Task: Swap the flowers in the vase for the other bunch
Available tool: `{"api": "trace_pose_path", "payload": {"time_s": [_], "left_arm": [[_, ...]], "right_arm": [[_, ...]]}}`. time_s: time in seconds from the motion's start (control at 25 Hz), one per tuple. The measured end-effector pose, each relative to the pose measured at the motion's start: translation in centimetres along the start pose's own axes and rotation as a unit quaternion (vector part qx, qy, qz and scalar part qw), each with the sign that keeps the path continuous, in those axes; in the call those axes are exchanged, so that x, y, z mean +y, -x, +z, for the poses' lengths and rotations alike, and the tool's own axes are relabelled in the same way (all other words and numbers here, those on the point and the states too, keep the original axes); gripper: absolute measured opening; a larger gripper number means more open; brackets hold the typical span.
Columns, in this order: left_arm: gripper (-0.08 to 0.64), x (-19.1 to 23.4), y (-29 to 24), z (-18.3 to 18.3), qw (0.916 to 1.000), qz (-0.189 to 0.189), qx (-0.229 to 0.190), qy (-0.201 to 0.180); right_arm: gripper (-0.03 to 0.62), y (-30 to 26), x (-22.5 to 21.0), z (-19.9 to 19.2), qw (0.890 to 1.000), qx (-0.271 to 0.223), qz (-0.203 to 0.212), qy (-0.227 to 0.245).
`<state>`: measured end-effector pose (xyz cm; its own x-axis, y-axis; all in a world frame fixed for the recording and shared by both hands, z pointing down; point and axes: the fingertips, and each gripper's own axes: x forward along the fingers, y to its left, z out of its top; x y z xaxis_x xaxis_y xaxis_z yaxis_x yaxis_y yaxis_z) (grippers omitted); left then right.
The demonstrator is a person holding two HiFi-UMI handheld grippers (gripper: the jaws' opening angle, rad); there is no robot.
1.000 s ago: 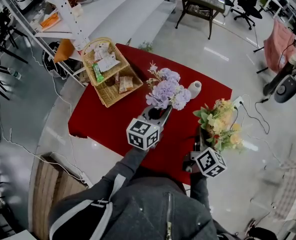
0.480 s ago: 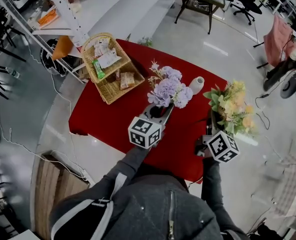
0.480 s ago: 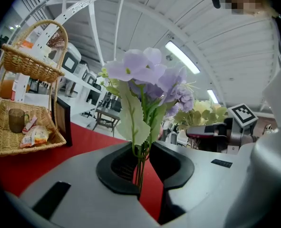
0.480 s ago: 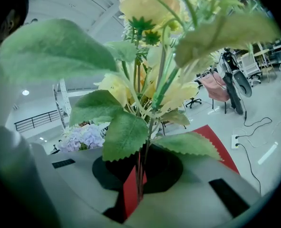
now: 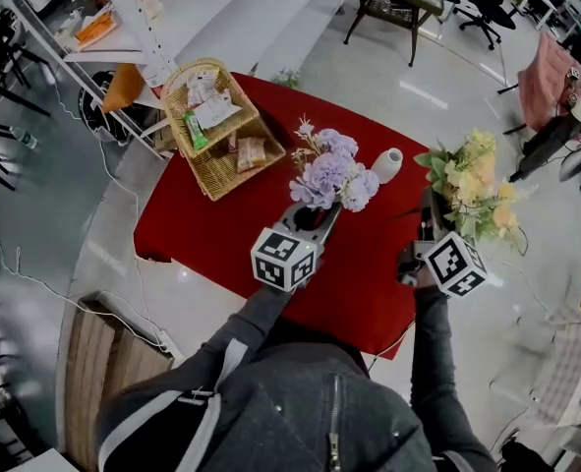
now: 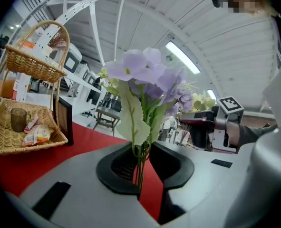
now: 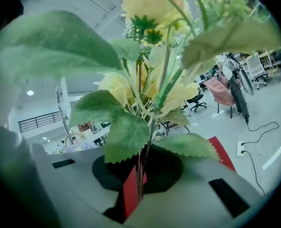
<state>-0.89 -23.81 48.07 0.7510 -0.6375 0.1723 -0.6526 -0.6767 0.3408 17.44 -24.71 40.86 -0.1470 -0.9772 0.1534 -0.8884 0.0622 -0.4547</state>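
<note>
My left gripper [image 5: 314, 216] has its fingers drawn in narrow on the thin green stems of the purple bunch [image 5: 331, 175]. In the left gripper view the stems stand upright in the gap of the left gripper [image 6: 141, 171], and the pale lilac heads of the purple bunch [image 6: 150, 77] rise above them. This bunch hangs over the middle of the red table [image 5: 202, 234].

My right gripper [image 5: 430, 219] is out past the table's right edge, with its fingers almost together on the stems of the yellow bunch [image 5: 472, 190]. From the right gripper [image 7: 139, 182] itself I see those stems pinched between the pads, with broad green leaves and the cream-yellow blooms of the yellow bunch [image 7: 150, 56] filling the view.

The white vase [image 5: 385, 165] sits on the table between the two bunches — just beside the purple one and touched by neither gripper. A wicker basket [image 5: 216, 131] of packets stands at the far left of the table, well apart from the vase.
</note>
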Motion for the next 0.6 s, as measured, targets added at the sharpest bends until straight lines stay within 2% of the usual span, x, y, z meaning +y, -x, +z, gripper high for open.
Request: {"api": "trace_pose_path", "payload": {"time_s": [0.6], "left_arm": [[0.078, -0.3, 0.6, 0.3, 0.9999, 0.004, -0.010, 0.003]], "right_arm": [[0.023, -2.5, 0.3, 6.4, 0.998, -0.034, 0.017, 0.042]]}}
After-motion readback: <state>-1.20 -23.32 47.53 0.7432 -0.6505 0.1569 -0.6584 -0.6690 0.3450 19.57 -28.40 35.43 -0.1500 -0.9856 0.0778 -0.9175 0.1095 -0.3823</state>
